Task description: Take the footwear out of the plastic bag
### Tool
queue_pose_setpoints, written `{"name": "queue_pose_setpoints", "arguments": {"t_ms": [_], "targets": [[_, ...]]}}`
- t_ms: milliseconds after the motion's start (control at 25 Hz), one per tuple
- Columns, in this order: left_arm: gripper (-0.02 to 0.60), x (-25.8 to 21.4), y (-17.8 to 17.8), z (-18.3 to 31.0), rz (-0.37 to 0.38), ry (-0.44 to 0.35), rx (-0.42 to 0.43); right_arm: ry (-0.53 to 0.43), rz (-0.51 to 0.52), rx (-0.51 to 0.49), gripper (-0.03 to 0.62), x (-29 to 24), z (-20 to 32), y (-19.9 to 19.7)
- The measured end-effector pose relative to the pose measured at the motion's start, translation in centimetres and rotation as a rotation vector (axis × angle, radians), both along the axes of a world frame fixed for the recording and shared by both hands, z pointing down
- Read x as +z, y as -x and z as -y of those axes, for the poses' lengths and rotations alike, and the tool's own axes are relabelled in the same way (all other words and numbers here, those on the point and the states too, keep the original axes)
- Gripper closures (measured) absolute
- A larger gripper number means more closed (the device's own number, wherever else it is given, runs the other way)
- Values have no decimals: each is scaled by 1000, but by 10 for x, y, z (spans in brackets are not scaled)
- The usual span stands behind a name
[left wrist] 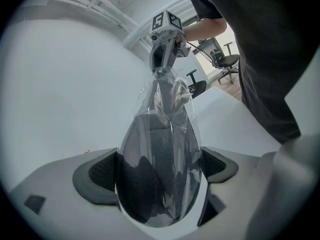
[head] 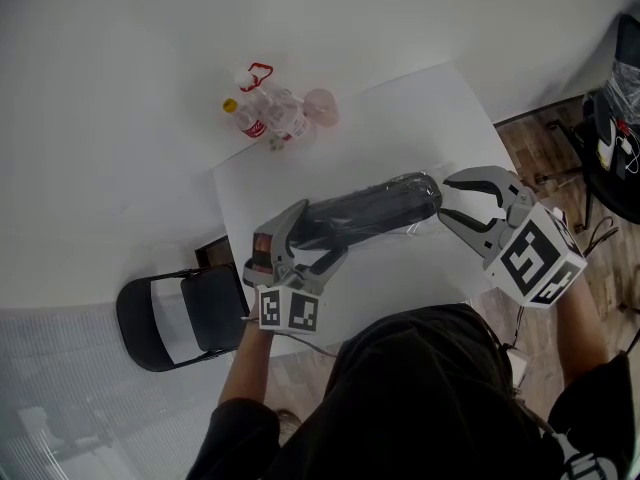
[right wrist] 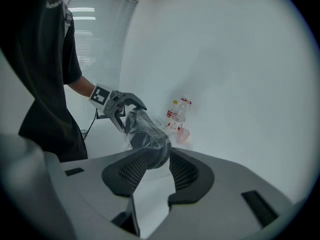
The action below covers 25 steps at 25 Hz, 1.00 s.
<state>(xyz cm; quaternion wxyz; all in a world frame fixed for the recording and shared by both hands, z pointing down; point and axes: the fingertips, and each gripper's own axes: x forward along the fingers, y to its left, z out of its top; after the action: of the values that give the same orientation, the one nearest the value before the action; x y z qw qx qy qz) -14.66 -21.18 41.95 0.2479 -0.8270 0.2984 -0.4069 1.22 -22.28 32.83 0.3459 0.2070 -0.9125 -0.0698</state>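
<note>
Footwear (head: 360, 213), dark and long, lies inside a clear bag (head: 425, 190) that stretches across the white table (head: 400, 108) between the two grippers. The left gripper (head: 318, 233) clamps the bag's end nearest the person's left. In the left gripper view its pads (left wrist: 100, 174) press on both sides of the plastic, and the dark footwear fills the gap between them. The right gripper (head: 446, 200) stands at the opposite end with its jaws spread wide. The bag's rounded end sits at the mouth of those jaws, between their tips, with no squeeze showing on it. From the left gripper view the plastic narrows and bunches toward the right gripper. Whether the bag rests on the table or hangs just above it cannot be told. Bottles (head: 265, 116) and a pink cup (head: 322, 108) stand at the table's far corner, well apart from the bag. A black chair (head: 185, 313) stands beside the table, near the left gripper.
</note>
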Motion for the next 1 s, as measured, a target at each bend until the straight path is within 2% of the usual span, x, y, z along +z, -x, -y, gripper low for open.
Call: {"name": "queue_pose_setpoints", "arguments": {"t_ms": [160, 320, 480, 680, 880, 1000], "targets": [[52, -8, -6, -3, -32, -26, 15, 5, 33, 51, 451, 2, 8, -11], [52, -16, -6, -2, -55, -55, 28, 100, 117, 11, 454, 0, 6, -3], [52, -20, -9, -5, -63, -86, 49, 164, 169, 23, 453, 3, 9, -7], [52, -23, -11, -7, -88, -96, 71, 311, 273, -4, 397, 3, 7, -4], [52, -23, -15, -4, -86, -83, 77, 315, 274, -44, 395, 4, 1, 6], [52, -21, -14, -3, -81, -65, 70, 312, 275, -70, 445, 0, -1, 7]]}}
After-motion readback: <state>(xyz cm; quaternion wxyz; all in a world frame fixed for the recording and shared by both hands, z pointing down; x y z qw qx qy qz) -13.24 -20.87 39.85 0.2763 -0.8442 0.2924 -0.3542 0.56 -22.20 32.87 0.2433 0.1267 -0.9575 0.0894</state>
